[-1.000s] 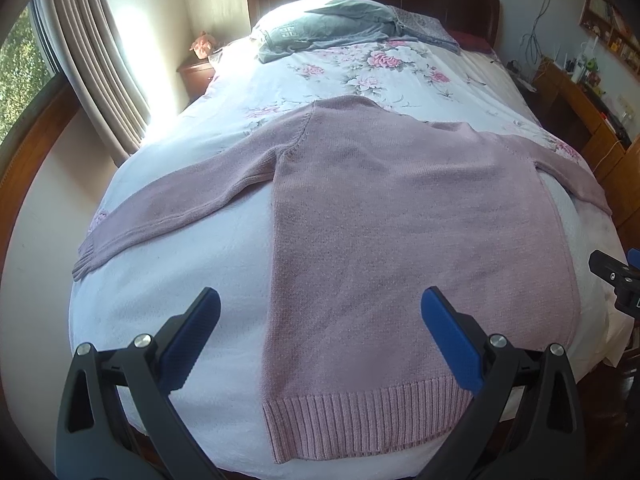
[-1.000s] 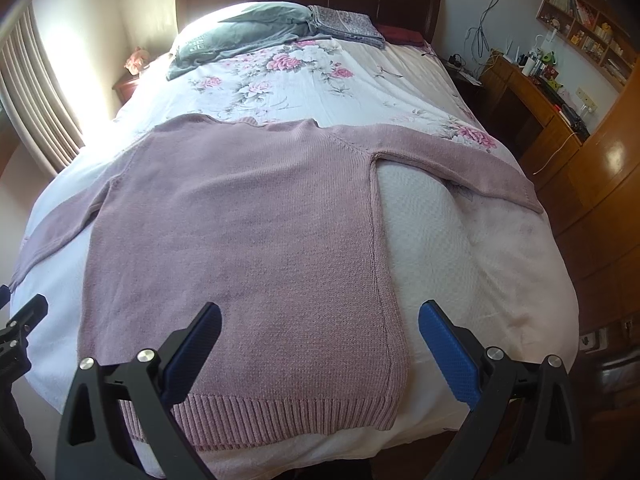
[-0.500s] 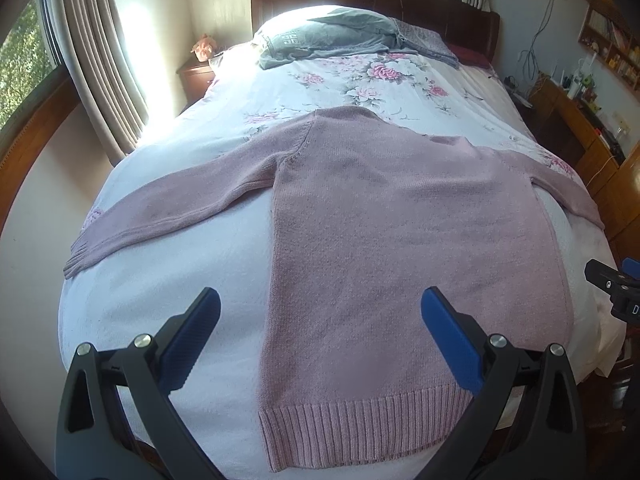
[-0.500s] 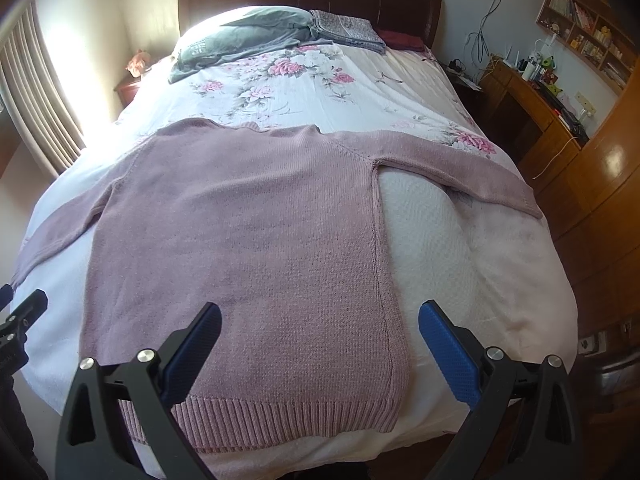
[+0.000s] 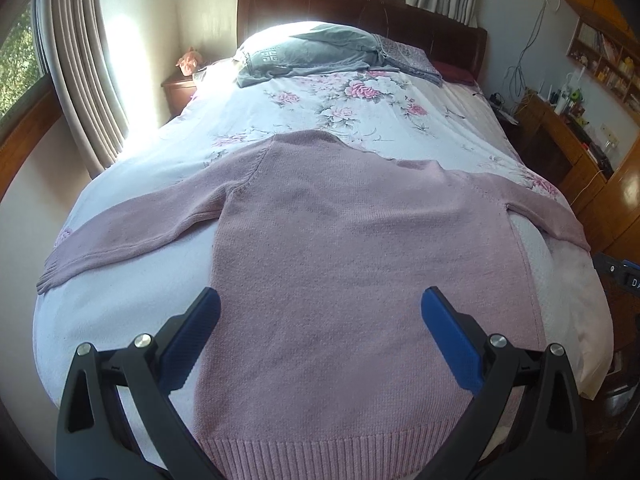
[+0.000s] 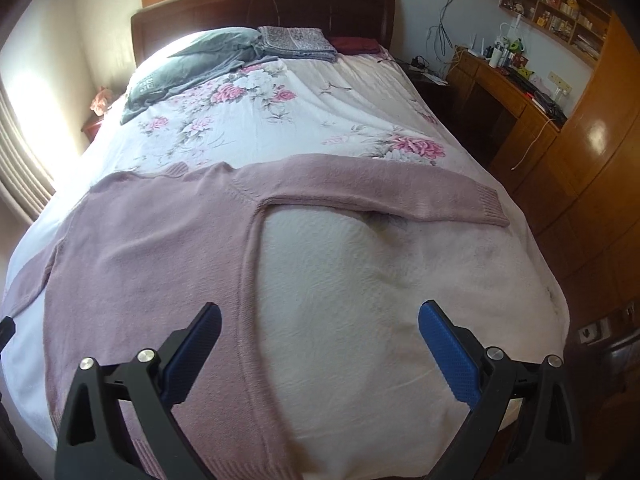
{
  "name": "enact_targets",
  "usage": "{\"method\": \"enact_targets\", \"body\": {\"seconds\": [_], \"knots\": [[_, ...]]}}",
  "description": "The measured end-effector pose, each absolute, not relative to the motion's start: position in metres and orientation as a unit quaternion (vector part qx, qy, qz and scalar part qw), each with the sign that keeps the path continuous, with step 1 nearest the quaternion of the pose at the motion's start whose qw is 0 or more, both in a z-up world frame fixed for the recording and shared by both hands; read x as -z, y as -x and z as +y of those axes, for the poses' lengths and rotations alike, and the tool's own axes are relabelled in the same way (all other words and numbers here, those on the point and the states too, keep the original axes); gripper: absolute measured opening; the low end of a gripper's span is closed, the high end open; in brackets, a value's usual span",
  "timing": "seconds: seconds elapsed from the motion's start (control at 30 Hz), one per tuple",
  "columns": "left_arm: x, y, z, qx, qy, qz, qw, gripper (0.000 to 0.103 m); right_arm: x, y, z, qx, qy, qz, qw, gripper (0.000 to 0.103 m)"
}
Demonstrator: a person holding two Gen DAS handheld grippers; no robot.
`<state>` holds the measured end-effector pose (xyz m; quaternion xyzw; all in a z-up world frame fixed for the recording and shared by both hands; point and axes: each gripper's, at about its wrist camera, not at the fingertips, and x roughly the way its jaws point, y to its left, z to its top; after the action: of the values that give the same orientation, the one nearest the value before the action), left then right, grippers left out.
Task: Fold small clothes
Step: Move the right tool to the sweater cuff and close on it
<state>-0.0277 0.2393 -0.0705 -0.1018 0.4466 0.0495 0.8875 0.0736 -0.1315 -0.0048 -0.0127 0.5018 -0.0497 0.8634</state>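
Ideally, both tongs, left (image 5: 320, 334) and right (image 6: 319, 338), spread apart and empty above the pink knit sweater (image 5: 360, 264), should pinch each sleeve at its cuff ahead.

Letters "DA" — right gripper (image 5: 624, 276)

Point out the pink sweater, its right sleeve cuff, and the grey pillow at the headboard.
pink sweater (image 5: 360, 260): left wrist view, middle of the body panel.
right sleeve cuff (image 6: 486, 204): right wrist view, ribbed end of the sleeve.
grey pillow (image 5: 308, 54): left wrist view, its top face.
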Motion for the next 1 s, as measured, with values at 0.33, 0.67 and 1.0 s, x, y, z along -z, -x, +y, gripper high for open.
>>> {"method": "enact_targets", "body": {"seconds": [0.33, 0.67, 1.0], "knots": [[0.068, -0.087, 0.128, -0.052, 0.108, 0.450, 0.885, 0.100, 0.050, -0.199, -0.338, 0.106, -0.038, 0.551, 0.827, 0.099], [0.077, -0.156, 0.036, -0.038, 0.108, 0.458, 0.882, 0.100, 0.138, -0.285, -0.491, 0.115, -0.093, 0.631, 0.761, 0.098], [0.092, -0.170, 0.003, -0.056, 0.082, 0.473, 0.876, 0.100, 0.193, -0.300, -0.531, 0.024, -0.188, 0.656, 0.731, 0.085]]}}
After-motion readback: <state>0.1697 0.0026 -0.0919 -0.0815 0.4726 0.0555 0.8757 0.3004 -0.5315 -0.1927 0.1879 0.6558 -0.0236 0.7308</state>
